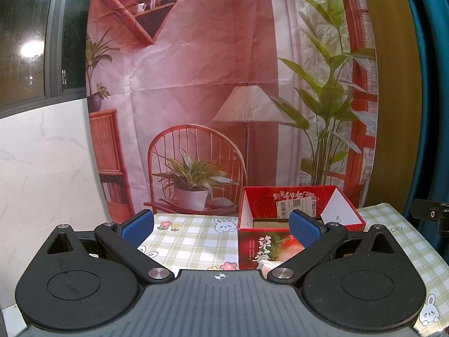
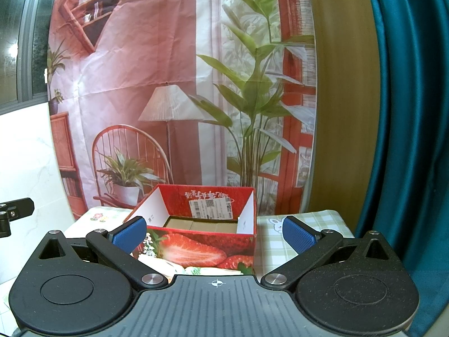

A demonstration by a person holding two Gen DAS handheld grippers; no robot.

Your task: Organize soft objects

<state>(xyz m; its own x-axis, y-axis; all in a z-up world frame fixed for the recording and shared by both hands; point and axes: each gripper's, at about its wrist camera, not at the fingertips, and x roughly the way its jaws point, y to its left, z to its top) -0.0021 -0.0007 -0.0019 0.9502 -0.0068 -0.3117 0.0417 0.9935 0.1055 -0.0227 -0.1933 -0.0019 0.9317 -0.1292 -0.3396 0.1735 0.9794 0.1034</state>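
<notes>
On the table [image 1: 193,238], under a green-checked cloth printed with rabbits and flowers, a red strawberry box [image 1: 269,248] stood with its flaps up and its top open. Your left tongs [image 1: 221,229] were spread wide, holding nothing; their right blue pad [image 1: 304,230] lay over the box's near wall in the left wrist view, and their left pad [image 1: 137,229] hung over the cloth near the table's left edge. The box sat right of centre between those pads.

Your right tongs [image 2: 214,236] were likewise wide and empty, and from the right wrist view the strawberry box [image 2: 202,248] sat squarely between the pads, its printed strawberry facing you. Inside it you could see tan cardboard partitions [image 2: 202,224] along the floor, and a white shipping label [image 2: 210,209] stuck to the inner far wall.

Pale soft objects [image 2: 179,268] lay on the table just in front of the box, touching or nearly touching its near wall; most of them were hidden by the tongs' body, so you could not tell what they were. A corner of the same pale bundle [image 1: 269,266] showed at the box's foot in the left wrist view.

Behind the table hung a printed backdrop [image 1: 224,84] of a chair, lamp and plants, with a teal curtain [image 2: 407,112] to its right.
</notes>
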